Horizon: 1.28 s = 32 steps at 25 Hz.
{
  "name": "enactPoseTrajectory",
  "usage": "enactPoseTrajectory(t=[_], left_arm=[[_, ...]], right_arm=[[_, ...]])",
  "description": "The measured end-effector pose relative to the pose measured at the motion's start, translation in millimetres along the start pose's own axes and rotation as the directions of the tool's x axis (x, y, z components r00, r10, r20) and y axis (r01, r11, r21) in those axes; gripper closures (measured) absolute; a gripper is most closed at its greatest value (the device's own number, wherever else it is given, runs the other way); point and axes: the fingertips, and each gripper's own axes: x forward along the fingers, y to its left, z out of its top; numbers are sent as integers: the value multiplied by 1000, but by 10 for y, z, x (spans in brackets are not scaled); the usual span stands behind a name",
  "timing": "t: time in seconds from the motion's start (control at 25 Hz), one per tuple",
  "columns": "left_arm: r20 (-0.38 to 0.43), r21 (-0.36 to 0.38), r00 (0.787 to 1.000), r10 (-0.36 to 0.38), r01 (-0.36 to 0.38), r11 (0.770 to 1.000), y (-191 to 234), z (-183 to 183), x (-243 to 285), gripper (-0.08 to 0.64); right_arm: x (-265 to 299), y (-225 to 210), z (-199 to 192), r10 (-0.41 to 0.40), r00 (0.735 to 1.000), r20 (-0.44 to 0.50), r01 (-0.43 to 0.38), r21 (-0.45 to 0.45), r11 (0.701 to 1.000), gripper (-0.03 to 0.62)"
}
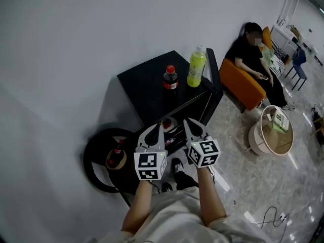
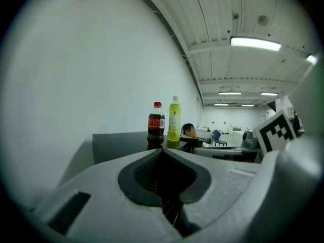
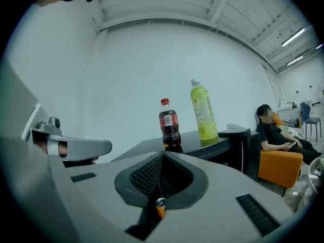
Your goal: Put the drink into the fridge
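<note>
A person (image 1: 253, 47) sat on an orange sofa (image 1: 243, 85) to the right of the black fridge (image 1: 144, 82), with a round white table (image 1: 255, 135) nearer on the floor. A low round black surface (image 1: 93, 153) carrying a small bottle (image 1: 116, 158) stood on the left by the white wall. The fridge door (image 1: 213, 72) stood open on the right side.

The left claw (image 2: 162, 151) and the right claw (image 3: 162, 155) were each pressed together, pinching nothing, side by side and aimed about level at the fridge. The cola bottle (image 1: 170, 78) and the green drink bottle (image 1: 196, 66) stood upright on the fridge top, near each other, well beyond both claw tips.

The green drink bottle stood close to the top's right edge, by the door. Bare top lay left of the cola bottle, and pale floor lay open to the right.
</note>
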Motion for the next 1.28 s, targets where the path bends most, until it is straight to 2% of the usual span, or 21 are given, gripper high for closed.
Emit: enactPoseTrajectory(t=[0.16, 0.28, 0.36, 0.48, 0.64, 0.88, 1.08, 1.28], left_arm=[[46, 10, 999, 15, -16, 1000, 142, 275, 171, 551], [70, 27, 997, 22, -24, 999, 216, 444, 332, 551], [86, 20, 996, 26, -28, 999, 283, 536, 448, 551], [112, -21, 993, 39, -37, 999, 411, 643, 627, 552], [124, -46, 991, 51, -46, 998, 535, 754, 825, 551], [137, -82, 988, 67, -56, 995, 623, 819, 996, 551], [134, -74, 988, 77, -67, 995, 633, 835, 906, 551], [128, -82, 989, 69, -59, 995, 514, 766, 704, 551]], right_arm=[[355, -7, 346, 43, 998, 44, -42, -45, 998, 583], [646, 5, 549, 88, 995, 44, -82, -110, 991, 567], [847, 14, 635, 130, 991, 35, -125, -123, 985, 474], [1095, -20, 745, 168, 985, 35, -163, -118, 980, 416], [1409, 4, 753, 196, 980, -34, -199, -171, 965, 321], [1778, 38, 740, 211, 971, -110, -231, -229, 946, 302], [1752, 43, 798, 197, 977, -79, -210, -222, 952, 303], [1469, 26, 818, 182, 983, -29, -184, -191, 964, 304]])
